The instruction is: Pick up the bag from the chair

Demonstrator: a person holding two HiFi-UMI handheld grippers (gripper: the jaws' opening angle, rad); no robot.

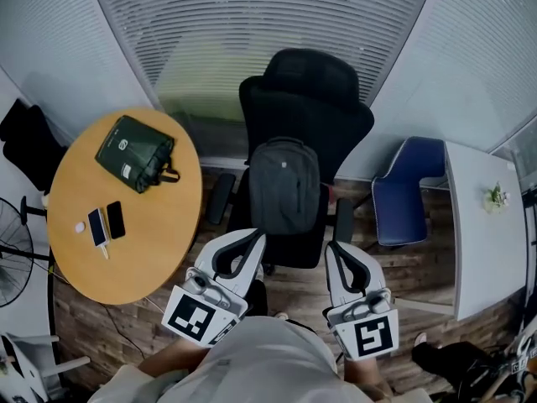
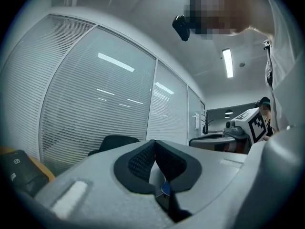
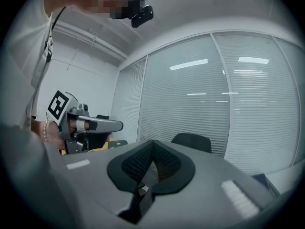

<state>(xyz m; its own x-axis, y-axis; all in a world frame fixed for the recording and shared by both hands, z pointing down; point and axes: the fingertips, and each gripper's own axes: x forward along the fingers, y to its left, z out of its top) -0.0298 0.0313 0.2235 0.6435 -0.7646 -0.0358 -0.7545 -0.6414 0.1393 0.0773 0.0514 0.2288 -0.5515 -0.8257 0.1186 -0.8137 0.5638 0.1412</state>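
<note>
**A:** In the head view, where does the job stand?

**B:** At the approach, I'd say. The grey bag (image 1: 285, 183) sits upright on the black chair (image 1: 306, 91), just ahead of both grippers and roughly between them. Neither the left gripper (image 1: 256, 240) nor the right gripper (image 1: 333, 248) touches it.

**A:** Anything in the way?

**B:** Nothing ahead. A round bench (image 1: 159, 250) with a green pouch (image 1: 134, 152) and a phone (image 1: 115, 220) lies out to the left of the left gripper. A blue chair (image 1: 403, 191) and a white bench (image 1: 482, 225) lie right of the right gripper. All are clear of the path.

**A:** And the left gripper view?

**B:** Its jaws are pressed together with nothing between them. The chair's top shows beyond them, but the bag does not.

**A:** The right gripper view?

**B:** The same: jaws closed and empty, with the chair's top ahead and the left gripper off to its left.

**A:** So what's next?

**B:** Probably part the jaws, reach forward and down, and take the bag near its top.
</note>
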